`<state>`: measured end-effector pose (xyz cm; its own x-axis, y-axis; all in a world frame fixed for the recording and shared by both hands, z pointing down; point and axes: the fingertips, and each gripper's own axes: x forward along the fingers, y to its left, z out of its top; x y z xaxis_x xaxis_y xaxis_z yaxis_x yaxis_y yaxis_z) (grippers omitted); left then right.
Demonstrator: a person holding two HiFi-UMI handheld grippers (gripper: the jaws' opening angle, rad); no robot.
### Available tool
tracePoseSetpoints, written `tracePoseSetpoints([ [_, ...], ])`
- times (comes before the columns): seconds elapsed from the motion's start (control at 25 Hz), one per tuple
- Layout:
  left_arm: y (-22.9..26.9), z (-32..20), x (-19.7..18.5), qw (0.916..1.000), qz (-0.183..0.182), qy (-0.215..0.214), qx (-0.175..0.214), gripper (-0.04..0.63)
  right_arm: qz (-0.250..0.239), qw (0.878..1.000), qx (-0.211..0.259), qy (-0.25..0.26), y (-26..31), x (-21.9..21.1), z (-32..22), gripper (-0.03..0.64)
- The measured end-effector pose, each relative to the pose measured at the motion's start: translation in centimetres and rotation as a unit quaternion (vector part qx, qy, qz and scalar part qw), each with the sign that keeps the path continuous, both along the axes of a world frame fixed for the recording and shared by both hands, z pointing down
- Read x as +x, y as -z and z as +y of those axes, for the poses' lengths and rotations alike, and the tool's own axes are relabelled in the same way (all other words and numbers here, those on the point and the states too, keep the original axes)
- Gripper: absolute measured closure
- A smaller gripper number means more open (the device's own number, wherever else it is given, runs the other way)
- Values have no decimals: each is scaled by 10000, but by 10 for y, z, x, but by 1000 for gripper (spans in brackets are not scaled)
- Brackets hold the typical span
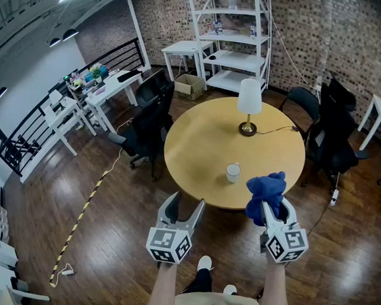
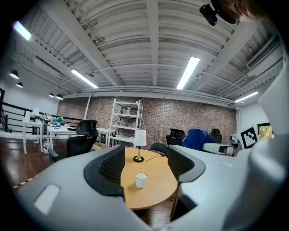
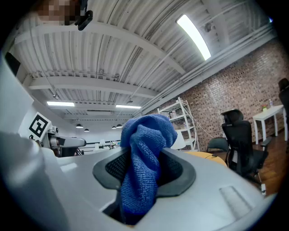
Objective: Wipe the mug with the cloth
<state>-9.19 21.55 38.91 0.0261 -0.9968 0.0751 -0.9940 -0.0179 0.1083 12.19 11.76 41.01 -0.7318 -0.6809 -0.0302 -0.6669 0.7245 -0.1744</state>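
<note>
Standing untouched on the counter (image 1: 197,149), the mug (image 1: 233,172) was faced by the open left tool (image 1: 186,203); the cloth (image 1: 265,189) was pinched in the right tool (image 1: 276,209). The mug could be toppled by an off-centre grab.

— How is the mug seen?

— A small white mug (image 1: 233,172) is set upright on the round wooden table (image 1: 197,149), towards the near edge. It is touched by nothing.

— And the cloth?

— A blue terry cloth (image 1: 265,189) is bunched up and clamped between the jaws of the right gripper (image 1: 275,207). It is held in the air by the table's near edge, to the right of the mug and apart from it. A thick fold is pushed up above the jaws, and the rest is gathered down between them.
</note>
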Motion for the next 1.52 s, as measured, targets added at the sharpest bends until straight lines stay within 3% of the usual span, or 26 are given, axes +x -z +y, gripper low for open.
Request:
tracePoseSetpoints([
  [0.36,11,-78,-96,9987,346,-331,189,314,395,9987,316,-53,23,-97,-60,457],
  [0.56,-5,-114,-128,9964,535,-655,-34,323,683,9967,227,-377,14,-113,-82,456],
  [0.72,-26,-148,-120,9917,620,-1083,-326,324,907,9941,-36,-590,-2,-105,-108,456],
  [0.88,-37,-185,-110,9878,574,-1369,-480,324,894,9940,-2,-628,-4,-104,-138,456],
  [1.28,-42,-281,-79,9886,168,-1368,-610,327,677,9970,-372,95,-43,-110,-222,456],
  [1.4,-61,-303,-69,9855,26,-1397,-960,326,656,9955,-604,310,-65,-107,-240,456],
  [1.52,-98,-314,-57,9759,-142,-1541,-1539,325,684,9934,-791,477,-88,-100,-252,456],
])
